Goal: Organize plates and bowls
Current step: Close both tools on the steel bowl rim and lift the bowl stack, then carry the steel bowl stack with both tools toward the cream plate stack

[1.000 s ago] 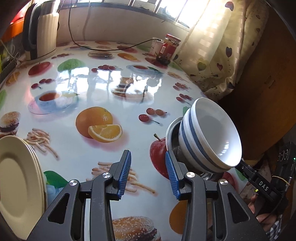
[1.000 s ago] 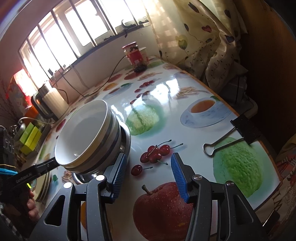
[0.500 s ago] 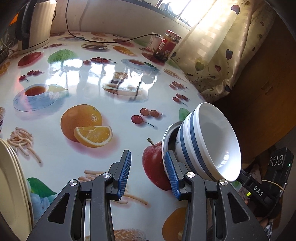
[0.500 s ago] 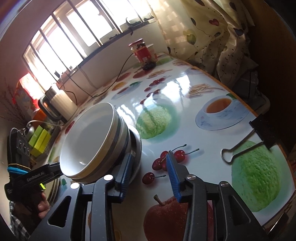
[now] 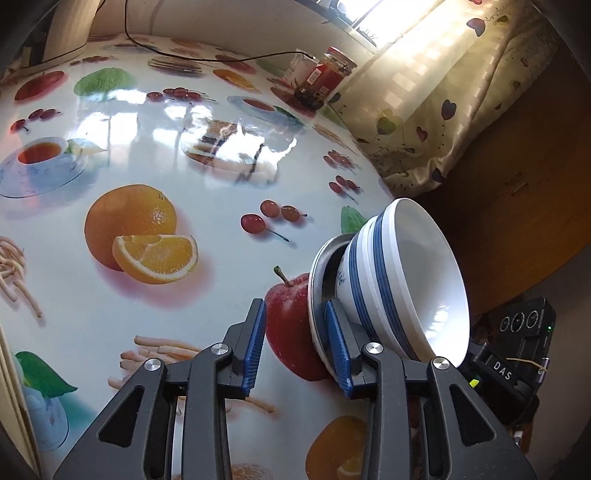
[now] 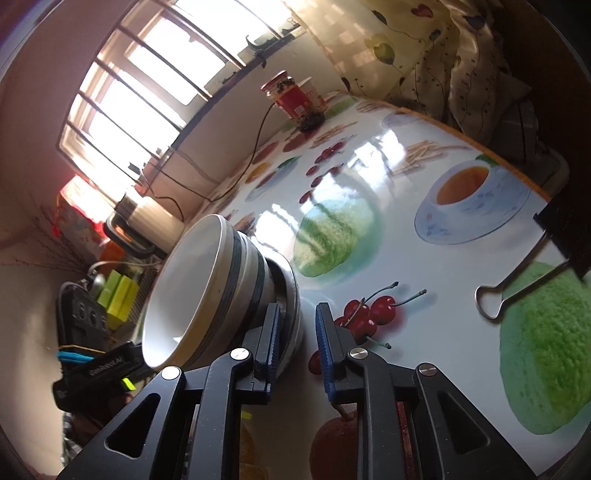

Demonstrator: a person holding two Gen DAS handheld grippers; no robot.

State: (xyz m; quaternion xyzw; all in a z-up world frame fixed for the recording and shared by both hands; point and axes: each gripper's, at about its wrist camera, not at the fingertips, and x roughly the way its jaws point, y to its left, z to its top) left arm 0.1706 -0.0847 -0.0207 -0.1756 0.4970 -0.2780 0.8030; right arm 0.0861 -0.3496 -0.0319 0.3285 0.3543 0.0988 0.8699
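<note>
At the far left a sliver of cream plate [image 5: 6, 384] shows, too thin to count. One kettle [image 5: 62, 29] stands far left, with one cable [image 5: 221, 59] running to the wall. One jar [image 5: 325, 79] sits at the far edge beside a pale tub. To the right stands one stack of white, blue-banded bowls [image 5: 406, 280], at least two, nested in one metal dish [image 5: 317, 266] near the table's right edge. The left gripper [image 5: 295, 308] straddles the dish rim, its right pad inside the dish and its left pad apart over a printed apple. The right gripper [image 6: 298, 308] straddles the opposite rim, narrowed but not visibly pinching. Both sets of jaws have just been closing. A second ago the plate stack filled the left view's corner, and the right jaws stood wide of the dish. One binder clip [image 6: 517, 291] lies far right. The table [image 5: 184, 155] wears a glossy fruit-print cloth; a heart-patterned curtain [image 5: 424, 92] hangs by a barred window [image 6: 147, 85].
</note>
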